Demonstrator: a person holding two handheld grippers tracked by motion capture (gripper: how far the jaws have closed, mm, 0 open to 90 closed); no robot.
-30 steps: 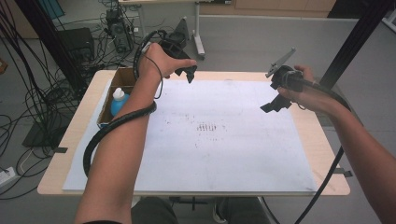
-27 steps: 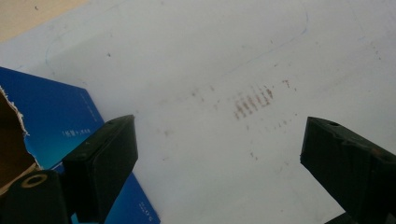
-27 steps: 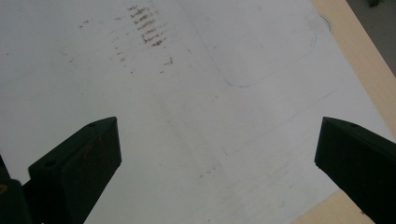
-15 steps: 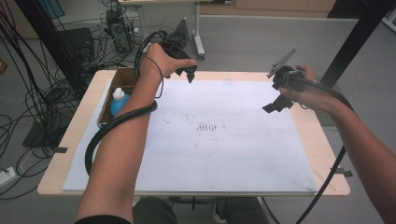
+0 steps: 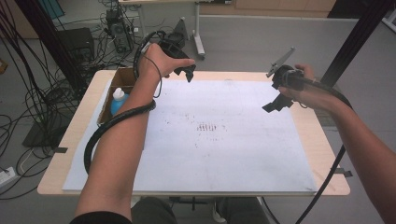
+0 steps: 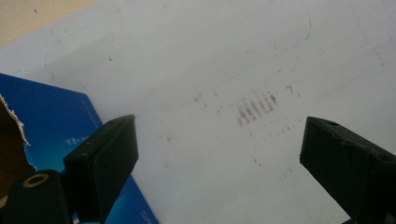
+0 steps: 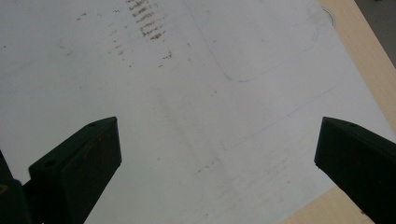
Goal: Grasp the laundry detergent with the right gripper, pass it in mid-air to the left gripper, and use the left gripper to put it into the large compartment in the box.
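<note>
Left claw (image 5: 188,74): jaws spread, nothing between them; held above the far left of the white sheet (image 5: 210,140).
Right claw (image 5: 273,105): jaws spread, empty; held over the sheet's far right edge.
Sheet: covers most of the tabletop (image 5: 327,154); brown smudges (image 5: 207,127) at its middle, between the claws and nearer the person; faint pen outlines, hard to read.
Box (image 5: 108,93): at the tabletop's left edge, partly hidden by the left forearm; holds a blue bottle (image 5: 118,99).
</note>
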